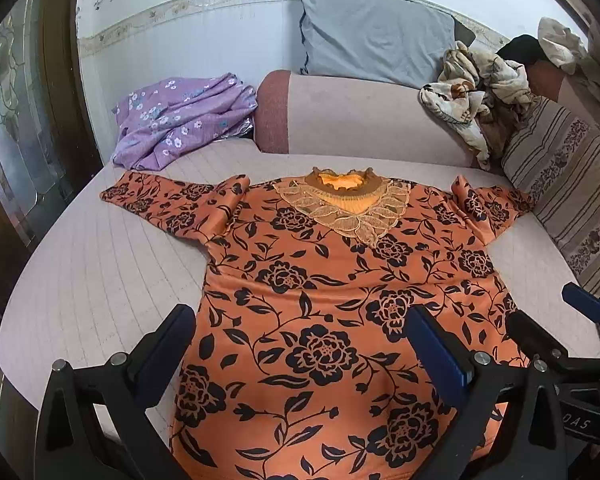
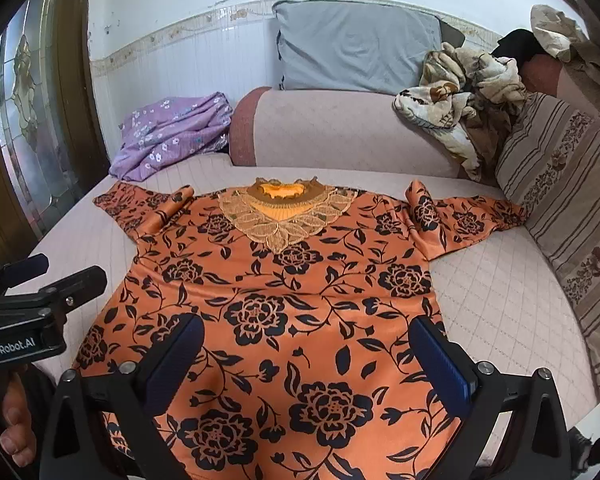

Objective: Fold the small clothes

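Two grippers hover over the hem of an orange floral blouse spread flat on the bed. Left gripper and right gripper both spread their fingers wide; neither seems to touch the cloth between them.

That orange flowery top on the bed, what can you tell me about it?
The orange top lies face up, spread flat and unfolded on the bed's quilted cover, sleeves out sideways. Its smooth, slightly shiny fabric carries black roses and vines; beige lace rings the ruffled neck. Both open grippers, left and right, hover over its hem.
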Demonstrator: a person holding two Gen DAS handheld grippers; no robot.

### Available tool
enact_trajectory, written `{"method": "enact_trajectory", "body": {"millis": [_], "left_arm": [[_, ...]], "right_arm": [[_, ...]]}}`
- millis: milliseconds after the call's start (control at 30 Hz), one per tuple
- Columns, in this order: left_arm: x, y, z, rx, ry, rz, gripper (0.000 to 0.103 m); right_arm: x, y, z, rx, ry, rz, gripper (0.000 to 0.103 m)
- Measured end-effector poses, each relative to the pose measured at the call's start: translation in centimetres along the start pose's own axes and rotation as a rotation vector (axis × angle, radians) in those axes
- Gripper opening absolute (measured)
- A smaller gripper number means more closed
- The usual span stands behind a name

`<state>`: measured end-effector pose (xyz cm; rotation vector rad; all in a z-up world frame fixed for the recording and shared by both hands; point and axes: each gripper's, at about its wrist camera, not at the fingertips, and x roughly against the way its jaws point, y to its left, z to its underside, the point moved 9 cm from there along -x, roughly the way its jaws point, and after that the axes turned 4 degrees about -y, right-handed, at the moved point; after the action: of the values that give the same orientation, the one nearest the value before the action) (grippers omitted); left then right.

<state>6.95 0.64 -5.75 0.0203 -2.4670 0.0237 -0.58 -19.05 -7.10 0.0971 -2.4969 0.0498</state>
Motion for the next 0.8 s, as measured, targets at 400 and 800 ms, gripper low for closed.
{"method": "enact_trajectory", "body": {"millis": [400, 800], "left_arm": [[-0.1, -0.1, 0.1, -0.008, 0.009, -0.001, 0.103], [-1.0, -0.3, 0.5, 0.003, 0.025, 0.010, 0.103]], "right_arm": [[0.2, 0.0, 0.1, -0.007, 0.000, -0.002, 0.103], [-0.9, -0.2, 1.1, -0.013, 0.043, -0.001, 0.103]]}}
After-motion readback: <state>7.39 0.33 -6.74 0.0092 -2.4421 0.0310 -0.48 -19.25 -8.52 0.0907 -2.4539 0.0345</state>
